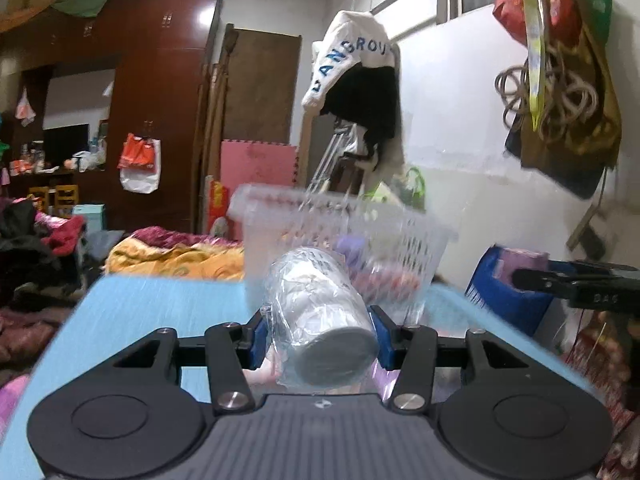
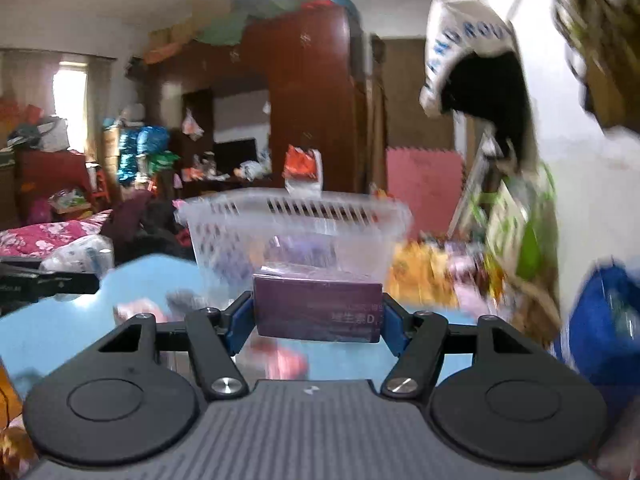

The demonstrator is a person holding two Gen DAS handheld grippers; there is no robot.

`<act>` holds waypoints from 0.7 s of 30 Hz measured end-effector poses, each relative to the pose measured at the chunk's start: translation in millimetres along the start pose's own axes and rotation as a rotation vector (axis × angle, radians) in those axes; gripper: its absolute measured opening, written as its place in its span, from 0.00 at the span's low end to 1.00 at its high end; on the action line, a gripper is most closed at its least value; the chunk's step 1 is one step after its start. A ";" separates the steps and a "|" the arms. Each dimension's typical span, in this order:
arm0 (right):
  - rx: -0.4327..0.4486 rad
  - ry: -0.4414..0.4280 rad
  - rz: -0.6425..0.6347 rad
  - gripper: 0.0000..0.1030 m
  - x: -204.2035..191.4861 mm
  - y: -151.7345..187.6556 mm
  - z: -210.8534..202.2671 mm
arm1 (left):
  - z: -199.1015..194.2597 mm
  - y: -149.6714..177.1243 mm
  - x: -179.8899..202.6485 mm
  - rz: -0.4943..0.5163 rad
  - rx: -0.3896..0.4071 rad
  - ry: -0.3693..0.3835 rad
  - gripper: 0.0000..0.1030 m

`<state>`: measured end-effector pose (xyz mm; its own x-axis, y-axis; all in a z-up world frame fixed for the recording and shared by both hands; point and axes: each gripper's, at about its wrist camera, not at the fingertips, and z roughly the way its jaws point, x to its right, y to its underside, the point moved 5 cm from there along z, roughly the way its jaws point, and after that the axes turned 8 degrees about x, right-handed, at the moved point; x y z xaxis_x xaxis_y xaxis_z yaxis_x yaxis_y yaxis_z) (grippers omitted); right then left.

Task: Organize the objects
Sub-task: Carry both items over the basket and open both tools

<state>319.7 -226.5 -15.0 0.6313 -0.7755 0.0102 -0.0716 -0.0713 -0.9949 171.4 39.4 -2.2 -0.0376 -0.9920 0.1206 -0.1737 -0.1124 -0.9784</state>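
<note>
**Two grippers, each holding an item, in front of a clear basket**

A white cylindrical container wrapped in crinkled clear plastic film lies on its side between the blue pads of the left gripper, its grey round end facing the camera. The jaws stand partly closed and pinch its curved sides. It looks light and fairly stiff, but the loose film is probably slippery, so a hold across the middle of the body, as here, seems safest; a round shape may roll between flat pads.

A flat purple cardboard box with pale printed lettering sits between the blue pads of the right gripper, clamped by its two short ends with the jaws partly closed. It appears light and rigid, with flat faces that grip well, though hard squeezing could dent the card.

Both items are held above a light blue tabletop. Just beyond them, at the far edge, stands a translucent slotted plastic basket, already holding some blurred colourful things. In the left view, the tip of the right gripper shows at the right edge. A cluttered bedroom with a dark red wooden wardrobe lies behind.
</note>
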 end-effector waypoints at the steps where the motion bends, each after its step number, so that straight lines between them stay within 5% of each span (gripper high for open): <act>1: 0.006 -0.011 -0.008 0.65 -1.2 -10.2 7.4 | 12.1 -14.8 1.9 0.001 -0.011 0.019 0.52; 8: 0.013 -0.024 -0.104 0.65 -6.3 -66.2 81.8 | 116.2 -88.5 8.1 -0.056 -0.082 0.015 0.52; 15: -0.055 0.001 -0.102 0.67 10.1 -61.6 127.7 | 193.7 -92.4 -6.0 -0.086 -0.176 -0.090 0.53; 16: -0.054 0.001 -0.087 0.72 12.4 -59.6 128.0 | 198.5 -91.1 -8.2 -0.111 -0.175 -0.081 0.59; 17: -0.055 -0.005 -0.070 0.81 12.9 -56.7 128.2 | 201.1 -89.7 -11.5 -0.132 -0.178 -0.070 0.74; 18: -0.071 -0.005 -0.061 0.95 13.6 -54.2 129.4 | 202.7 -87.8 -15.5 -0.153 -0.182 -0.071 0.83; 21: -0.055 0.040 -0.115 0.99 10.2 -53.1 120.2 | 190.7 -87.2 -21.2 -0.148 -0.149 -0.080 0.98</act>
<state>422.7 -155.2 25.8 0.6066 -0.7844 0.1293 -0.0432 -0.1949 -0.9799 375.0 59.3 48.4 0.0766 -0.9673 0.2417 -0.3154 -0.2535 -0.9145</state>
